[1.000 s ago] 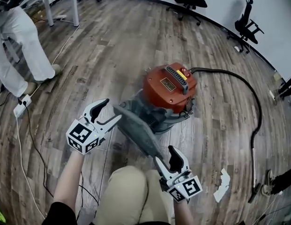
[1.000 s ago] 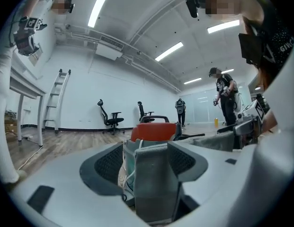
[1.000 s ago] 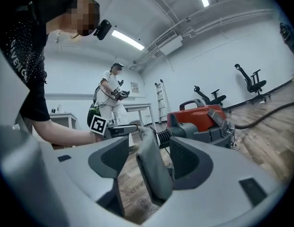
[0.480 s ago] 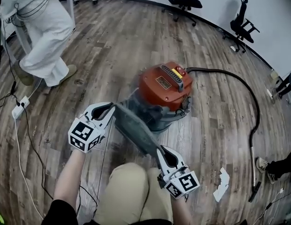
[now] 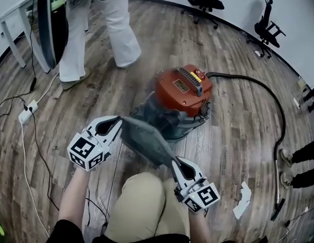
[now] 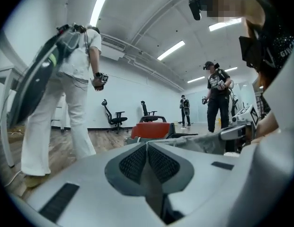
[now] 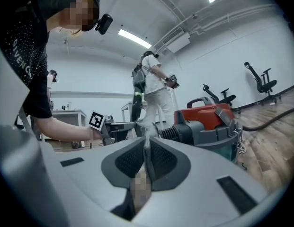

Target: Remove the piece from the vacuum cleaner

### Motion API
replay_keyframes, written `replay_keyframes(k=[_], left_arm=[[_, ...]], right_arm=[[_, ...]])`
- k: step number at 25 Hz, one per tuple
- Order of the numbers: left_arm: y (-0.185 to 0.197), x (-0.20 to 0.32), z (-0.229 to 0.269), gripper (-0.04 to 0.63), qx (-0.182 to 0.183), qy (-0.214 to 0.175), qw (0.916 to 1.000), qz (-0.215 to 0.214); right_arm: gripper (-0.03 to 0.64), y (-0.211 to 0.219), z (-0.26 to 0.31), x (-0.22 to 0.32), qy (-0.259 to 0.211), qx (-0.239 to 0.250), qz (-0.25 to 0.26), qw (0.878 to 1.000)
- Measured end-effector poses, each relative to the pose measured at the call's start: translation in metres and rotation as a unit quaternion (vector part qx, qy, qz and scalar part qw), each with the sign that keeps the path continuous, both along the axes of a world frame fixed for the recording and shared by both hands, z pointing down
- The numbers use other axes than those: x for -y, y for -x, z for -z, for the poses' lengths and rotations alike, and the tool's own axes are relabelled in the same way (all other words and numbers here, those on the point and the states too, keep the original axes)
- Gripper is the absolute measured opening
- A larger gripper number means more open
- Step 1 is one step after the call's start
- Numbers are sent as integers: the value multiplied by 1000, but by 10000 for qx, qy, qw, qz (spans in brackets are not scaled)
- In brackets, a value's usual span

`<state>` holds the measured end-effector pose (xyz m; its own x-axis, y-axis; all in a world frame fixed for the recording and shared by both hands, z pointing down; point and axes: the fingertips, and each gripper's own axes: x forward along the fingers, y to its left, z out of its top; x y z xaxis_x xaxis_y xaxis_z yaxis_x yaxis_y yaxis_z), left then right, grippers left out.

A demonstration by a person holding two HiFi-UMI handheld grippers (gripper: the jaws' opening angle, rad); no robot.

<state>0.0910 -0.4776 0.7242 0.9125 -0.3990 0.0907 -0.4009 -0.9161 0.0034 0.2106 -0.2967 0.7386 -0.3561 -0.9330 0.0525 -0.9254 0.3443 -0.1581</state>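
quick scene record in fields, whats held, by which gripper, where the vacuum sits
piece: grey flat piece, spanning between both grippers
left gripper: fingers have just been closing, now clamped on the piece's left end
right gripper: fingers have just been closing, now clamped on its near end
vacuum cleaner: orange top, grey base, on the wooden floor just beyond the piece
hose: black, curving off right

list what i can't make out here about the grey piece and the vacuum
- Whether the grey piece is free of the vacuum cleaner: head view, its far edge hides the joint.
- Print on the lid plate: head view, too small.
- Tip of the hose: head view, too small, near the edge.
- The standing person: head view, upper body cut off by the top edge.
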Motion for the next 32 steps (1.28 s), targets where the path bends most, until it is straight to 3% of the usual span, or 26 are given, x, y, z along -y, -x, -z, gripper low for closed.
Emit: replay_keyframes(k=[3,7,10,12,13,15,17,18,19,20,21,25,32], left_arm=[[17,-2,3,28,-176,63,9996,233],[28,-14,-6,28,159,-135,9989,411],[33,-17,-8,32,166,9,9984,541],[38,-17,-3,71,41,79,9973,726],[42,-17,2,86,-80,73,9965,829],[46,-18,13,87,-306,23,9955,892],[45,-24,17,81,-314,-83,9964,786],[43,-28,16,36,-221,-148,9969,734],[41,-32,13,9,-111,-199,9974,686],[38,-36,9,9,-21,-216,9977,638],[35,-39,5,9,34,-200,9980,597],[26,-51,-10,9,136,-60,9988,473],[17,-62,-20,9,185,61,9992,344]], right_arm=[[34,9,3,-11,-84,19,183,9998],[34,14,-6,-15,-9,1,197,9998],[48,13,-6,-10,4,39,24,10000],[197,10,-3,-8,-18,187,-45,9998],[235,8,-1,-8,-35,270,-68,9996],[242,4,2,-9,-53,373,-68,9993],[238,0,3,-12,-27,510,-27,9987],[230,-2,2,-14,1,610,-14,9981],[170,-4,0,-15,30,699,-10,9975],[58,-5,-1,-17,54,750,0,9972],[12,-5,-2,-20,72,738,35,9972],[11,6,-4,-26,98,322,286,9990],[11,9,-2,-25,45,177,379,9991]])
